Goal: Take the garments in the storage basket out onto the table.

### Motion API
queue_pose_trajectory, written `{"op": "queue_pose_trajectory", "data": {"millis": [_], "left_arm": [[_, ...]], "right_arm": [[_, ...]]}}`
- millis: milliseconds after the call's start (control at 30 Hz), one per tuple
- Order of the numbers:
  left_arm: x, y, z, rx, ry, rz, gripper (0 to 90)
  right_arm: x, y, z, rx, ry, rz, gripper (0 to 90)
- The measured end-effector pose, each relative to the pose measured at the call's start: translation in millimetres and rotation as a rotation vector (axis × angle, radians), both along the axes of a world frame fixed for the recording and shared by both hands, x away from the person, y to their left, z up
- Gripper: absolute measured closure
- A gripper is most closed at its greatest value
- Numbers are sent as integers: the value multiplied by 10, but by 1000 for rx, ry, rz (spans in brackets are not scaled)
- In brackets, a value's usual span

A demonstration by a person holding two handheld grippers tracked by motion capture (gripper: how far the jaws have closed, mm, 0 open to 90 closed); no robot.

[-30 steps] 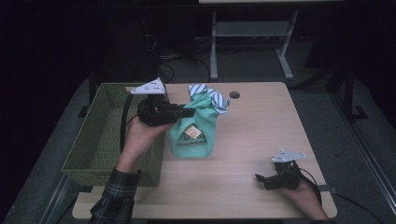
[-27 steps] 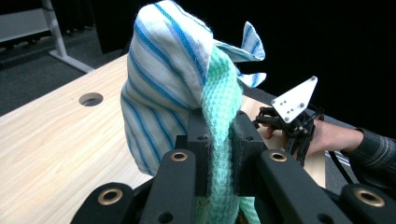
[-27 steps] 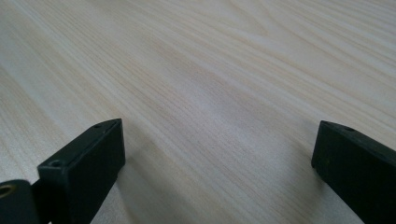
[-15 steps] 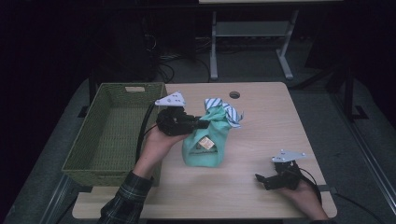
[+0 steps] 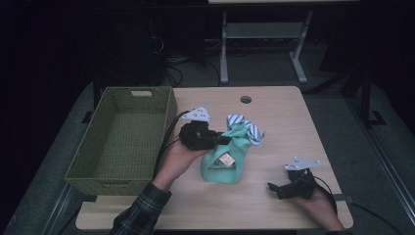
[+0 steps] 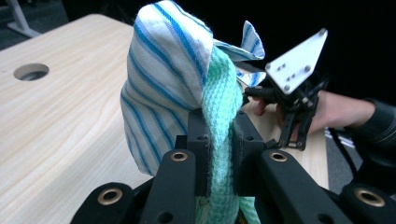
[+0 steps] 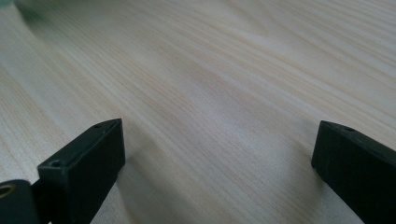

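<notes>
My left gripper (image 5: 221, 140) is shut on the top of a green knit cloth (image 5: 226, 164), which hangs down with its lower end on the wooden table (image 5: 293, 122). A blue-and-white striped cloth (image 5: 248, 128) is bunched at the same spot. In the left gripper view the green cloth (image 6: 219, 102) is pinched between the black jaws of the left gripper (image 6: 219, 135), and the striped cloth (image 6: 159, 70) drapes over the left jaw. My right gripper (image 5: 275, 188) rests at the front right of the table. Its jaws stand open over bare wood in the right gripper view (image 7: 219, 144).
A green woven basket (image 5: 103, 182) stands empty at the table's left side, just left of my left hand. A round cable hole (image 5: 245, 99) sits near the far edge. The right gripper with its grey plate (image 6: 294, 93) lies beyond the cloth in the left gripper view.
My left gripper has carried the cloth bundle to the right, away from the basket, and lower, so the green cloth's end now rests on the table. The right gripper has stayed put.
</notes>
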State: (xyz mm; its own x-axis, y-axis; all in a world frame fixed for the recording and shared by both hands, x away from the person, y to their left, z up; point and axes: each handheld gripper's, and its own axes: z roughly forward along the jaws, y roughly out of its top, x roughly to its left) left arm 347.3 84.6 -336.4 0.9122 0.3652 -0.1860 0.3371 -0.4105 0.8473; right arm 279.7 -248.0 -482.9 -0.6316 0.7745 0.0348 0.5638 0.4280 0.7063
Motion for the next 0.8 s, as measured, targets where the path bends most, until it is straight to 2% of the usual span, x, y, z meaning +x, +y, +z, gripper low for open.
{"op": "queue_pose_trajectory", "data": {"millis": [200,233,400,433,533,633,700,800], "left_arm": [[7,-107,-124,18,16,-17,800],[10,-148,-180,31,20,-26,800],[17,-235,-300,44,23,-41,799],[25,-270,-365,54,24,-49,799],[29,-306,-434,60,27,-43,798],[48,-349,-543,80,30,-35,797],[59,-393,-655,117,22,-30,794],[76,-412,-723,138,22,-34,791]], "right_arm": [[0,0,0,0,1,0,23],[0,0,0,0,0,0,23],[1,-2,-1,-1,-2,2,23],[0,-1,-1,-1,-1,1,23],[0,-1,-1,0,0,1,23],[1,-2,-1,-3,-1,2,23],[1,-2,-1,-3,-1,2,23],[1,-2,-1,-3,-1,2,23]]}}
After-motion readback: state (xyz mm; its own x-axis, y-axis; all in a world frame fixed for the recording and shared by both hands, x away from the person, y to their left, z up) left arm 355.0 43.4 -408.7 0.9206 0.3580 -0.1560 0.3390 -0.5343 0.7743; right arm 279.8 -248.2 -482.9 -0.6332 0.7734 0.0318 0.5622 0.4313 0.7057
